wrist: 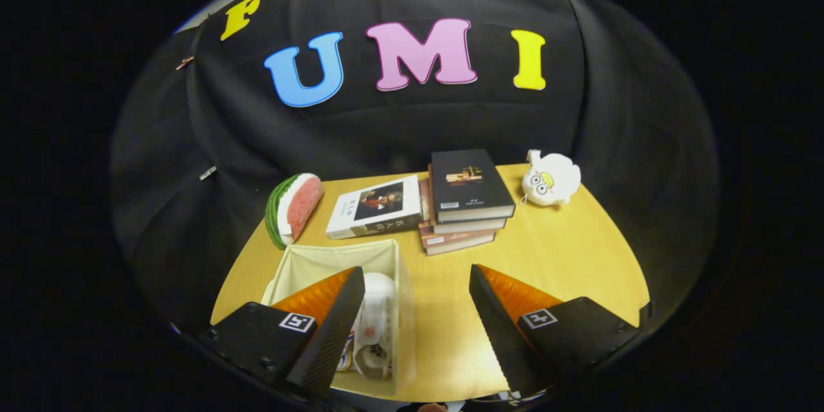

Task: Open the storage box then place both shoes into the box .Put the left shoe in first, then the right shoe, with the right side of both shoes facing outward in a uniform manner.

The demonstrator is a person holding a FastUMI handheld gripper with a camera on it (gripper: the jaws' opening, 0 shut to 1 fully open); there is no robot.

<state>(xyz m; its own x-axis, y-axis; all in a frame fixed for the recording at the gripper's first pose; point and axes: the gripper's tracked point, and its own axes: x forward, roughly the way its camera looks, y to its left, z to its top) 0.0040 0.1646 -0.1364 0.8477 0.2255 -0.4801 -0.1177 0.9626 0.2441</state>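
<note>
Between fingers | shoe (373, 328) in box (402, 309) | gripper (412, 283) spread wide, empty

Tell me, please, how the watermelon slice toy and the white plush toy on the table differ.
The watermelon slice toy is red, white and green; the white plush toy is white with some yellow. The slice stands by the white book; the plush lies beyond the book stack. Both sit beyond the open gripper.

The gripper's (412, 283) left finger hides part of the box (404, 309) and of the shoe (376, 328) inside it; a second shoe cannot be told.
</note>
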